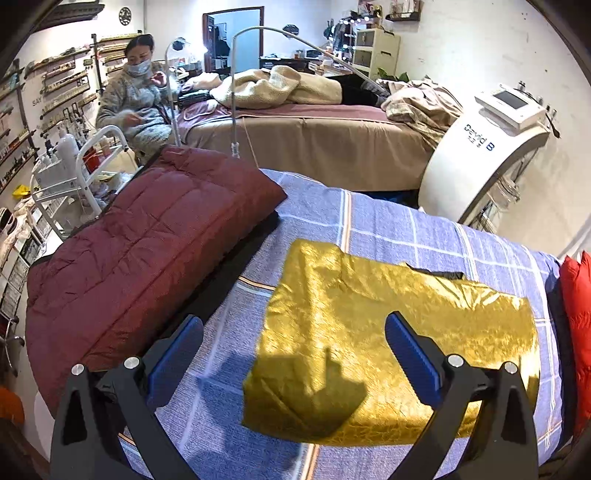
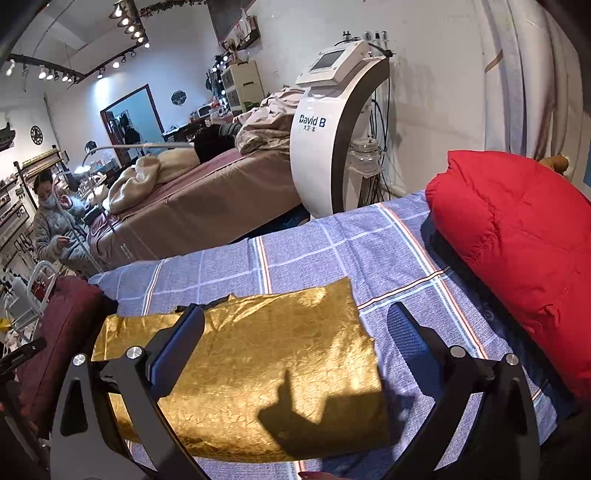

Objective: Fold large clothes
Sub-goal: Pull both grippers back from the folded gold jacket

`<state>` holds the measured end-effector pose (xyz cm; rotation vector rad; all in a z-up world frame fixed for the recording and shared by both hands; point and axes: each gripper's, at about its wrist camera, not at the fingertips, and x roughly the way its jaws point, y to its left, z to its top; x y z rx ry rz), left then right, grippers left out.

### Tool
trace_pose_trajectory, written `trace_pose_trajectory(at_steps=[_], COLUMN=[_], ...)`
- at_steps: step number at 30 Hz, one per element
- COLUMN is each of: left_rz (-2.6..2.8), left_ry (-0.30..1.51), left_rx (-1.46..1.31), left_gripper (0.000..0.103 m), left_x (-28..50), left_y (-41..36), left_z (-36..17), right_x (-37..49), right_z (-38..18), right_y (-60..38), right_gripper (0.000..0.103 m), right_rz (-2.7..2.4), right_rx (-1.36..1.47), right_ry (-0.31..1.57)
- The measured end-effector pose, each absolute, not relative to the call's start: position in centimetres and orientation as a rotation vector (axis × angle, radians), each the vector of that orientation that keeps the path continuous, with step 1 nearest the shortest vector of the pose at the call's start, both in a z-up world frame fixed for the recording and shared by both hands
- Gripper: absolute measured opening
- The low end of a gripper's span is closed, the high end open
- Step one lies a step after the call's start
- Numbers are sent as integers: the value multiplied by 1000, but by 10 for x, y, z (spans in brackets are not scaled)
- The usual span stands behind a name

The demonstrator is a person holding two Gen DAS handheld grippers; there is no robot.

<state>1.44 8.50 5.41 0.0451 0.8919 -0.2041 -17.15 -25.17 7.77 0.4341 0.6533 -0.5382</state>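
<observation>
Blue checked bedsheet is covering the bed, with a maroon quilted coat lying at its left and a red padded coat at its right. The folded gold garment is resting between them near the front edge. The left gripper and right gripper are hovering above it, jaws spread wide, gripping nothing.

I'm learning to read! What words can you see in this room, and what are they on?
"David B": in blue on the white machine by the wall.
Small characters under that name: too blurred to read.
"SAY": on the wall behind the shelves; the rest is cut off.
Labels on the shelves: too small to read.
Clock face: numbers too small to read.
</observation>
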Motion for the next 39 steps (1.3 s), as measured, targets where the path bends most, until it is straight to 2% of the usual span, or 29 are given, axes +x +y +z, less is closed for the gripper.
trace_pose_trajectory(at_steps=[3,10,14,17,24,39], left_rz=[-239,-187,-157,-131,-221,-259], left_ry=[951,1085,1168,1194,1163,1170], left_rx=[44,113,122,153,278,279], left_gripper=[97,97,97,97,97,97], left_x=[-4,-23,-29,-32,-49,-51], left_y=[73,48,41,35,9,8], left_z=[42,21,14,11,17,19], right_x=[-150,-117,-112,-110,-110,-107], right_z=[63,35,25,19,25,23], right_y=[-228,-171,-158,-149,-137,-144], right_gripper=[97,97,98,98,97,98], right_rz=[-494,-530,-462,-484,-503,-558], right_rx=[461,315,445,438,371,346], right_ry=[763,1019,1150,1204,1213,1224])
